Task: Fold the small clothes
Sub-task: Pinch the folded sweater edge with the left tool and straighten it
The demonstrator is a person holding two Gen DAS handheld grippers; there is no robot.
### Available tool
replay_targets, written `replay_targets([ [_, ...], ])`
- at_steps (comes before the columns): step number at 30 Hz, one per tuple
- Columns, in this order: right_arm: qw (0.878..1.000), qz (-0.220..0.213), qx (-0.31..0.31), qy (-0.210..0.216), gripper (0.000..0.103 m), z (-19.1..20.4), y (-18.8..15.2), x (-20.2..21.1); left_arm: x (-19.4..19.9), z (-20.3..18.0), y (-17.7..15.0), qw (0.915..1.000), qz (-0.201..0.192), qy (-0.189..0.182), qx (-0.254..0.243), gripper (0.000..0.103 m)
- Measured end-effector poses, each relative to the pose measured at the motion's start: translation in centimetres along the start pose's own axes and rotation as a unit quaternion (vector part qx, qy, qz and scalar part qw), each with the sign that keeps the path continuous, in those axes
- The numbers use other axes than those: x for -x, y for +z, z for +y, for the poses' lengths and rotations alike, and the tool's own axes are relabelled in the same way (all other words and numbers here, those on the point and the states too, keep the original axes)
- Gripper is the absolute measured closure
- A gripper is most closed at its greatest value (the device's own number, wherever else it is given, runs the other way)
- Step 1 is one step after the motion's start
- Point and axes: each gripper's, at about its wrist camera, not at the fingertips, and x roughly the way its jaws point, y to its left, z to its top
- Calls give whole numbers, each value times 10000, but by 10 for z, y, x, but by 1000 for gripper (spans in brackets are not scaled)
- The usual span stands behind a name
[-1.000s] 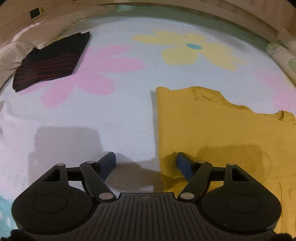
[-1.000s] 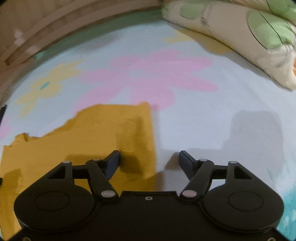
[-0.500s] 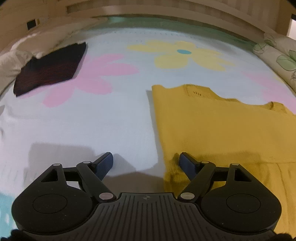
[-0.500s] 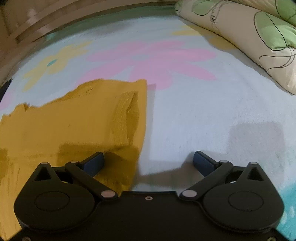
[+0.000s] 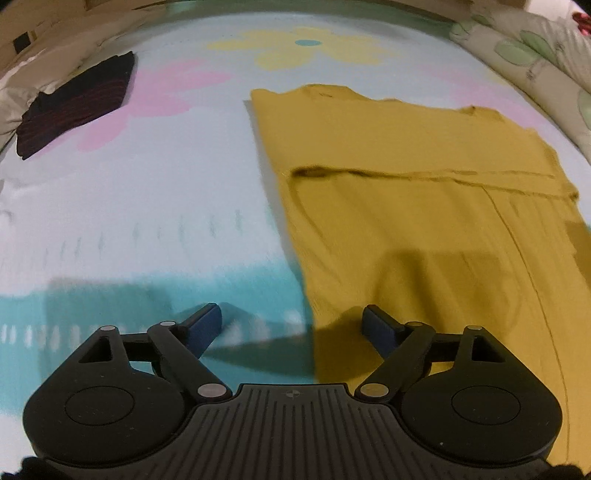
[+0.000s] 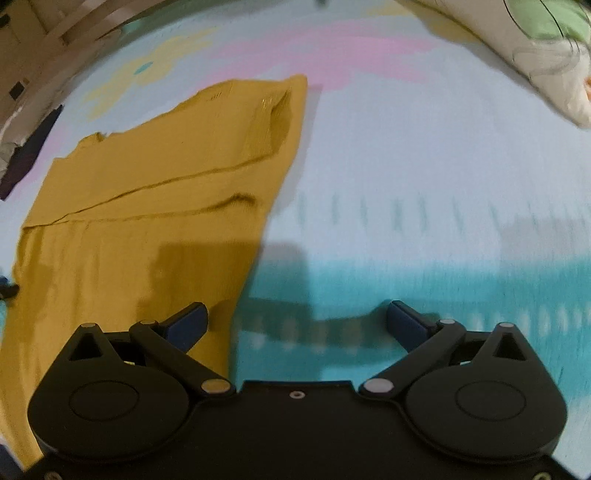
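A mustard-yellow garment [image 5: 417,192] lies flat on the flower-print bedsheet [image 5: 147,192], its top part folded down over the body along a crosswise crease. My left gripper [image 5: 293,325] hovers over the garment's near left edge, jaws still opening, nothing between them; its right finger is above the cloth, its left above the sheet. In the right wrist view the same garment [image 6: 147,192] fills the left half. My right gripper [image 6: 297,325] stands wide open over the garment's near right edge, with nothing gripped.
A folded dark garment with red stripes [image 5: 77,105] lies at the far left of the sheet beside a pale pillow [image 5: 14,92]. A floral pillow [image 6: 543,51] lies at the far right. A wooden bed frame [image 6: 66,29] runs along the far side.
Both grippers have drawn back toward the near edge of the garment, so more yellow cloth and the teal band of the sheet show. The right jaws have spread wider; the left opened slightly.
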Motion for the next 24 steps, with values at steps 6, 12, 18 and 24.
replay_targets([
  [6, 9990, 73, -254, 360, 0, -1, -16, 9, 3, -11, -9, 9995, -103, 68, 279, 20],
  [12, 9994, 98, -122, 313, 0, 1, -21, 11, 2, -19, -4, 9989, -100, 248, 379, 41],
  [18, 9994, 121, -114, 316, 0, 1, -19, 9, 19, -11, -17, 9965, -223, 518, 622, 95],
  [24, 9993, 105, -100, 351, 0, 0, -20, 9, 17, -4, -23, 9940, -227, 994, 384, 98],
])
